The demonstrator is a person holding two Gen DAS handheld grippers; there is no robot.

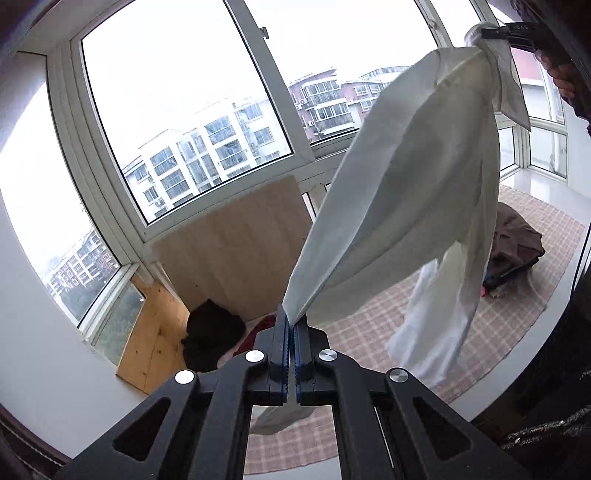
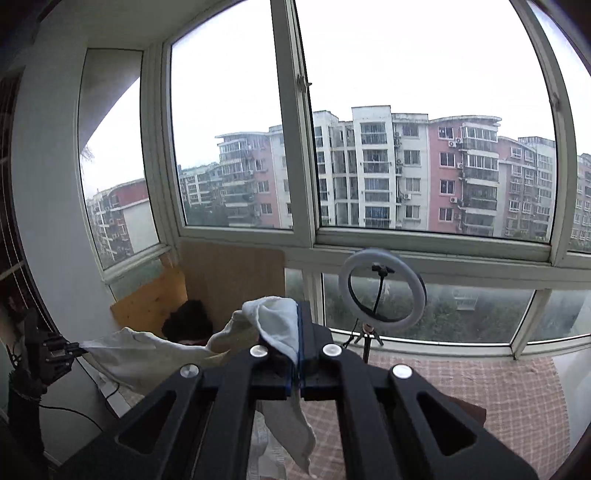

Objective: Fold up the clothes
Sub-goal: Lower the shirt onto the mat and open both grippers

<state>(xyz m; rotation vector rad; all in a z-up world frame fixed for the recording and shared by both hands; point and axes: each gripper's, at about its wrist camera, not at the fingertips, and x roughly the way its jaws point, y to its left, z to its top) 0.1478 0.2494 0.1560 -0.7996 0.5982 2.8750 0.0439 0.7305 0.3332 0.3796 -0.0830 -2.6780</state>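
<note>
— Where's the white garment (image 1: 406, 206)?
— Aloft, left gripper (image 1: 291, 325) clenched on one end, right gripper (image 2: 298, 354) at two o'clock pinching the other.
— Heavy?
— Looks light, limp; grip the corners.

The dark clothes pile (image 1: 517, 240) is half hidden behind the hanging white cloth (image 1: 406, 192). The right tool (image 1: 495, 34) is cut off by the frame edge.

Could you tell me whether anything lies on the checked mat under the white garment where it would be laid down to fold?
Nothing visible does: the checked mat below the white garment is bare; the brown clothes pile lies off to one side.
</note>
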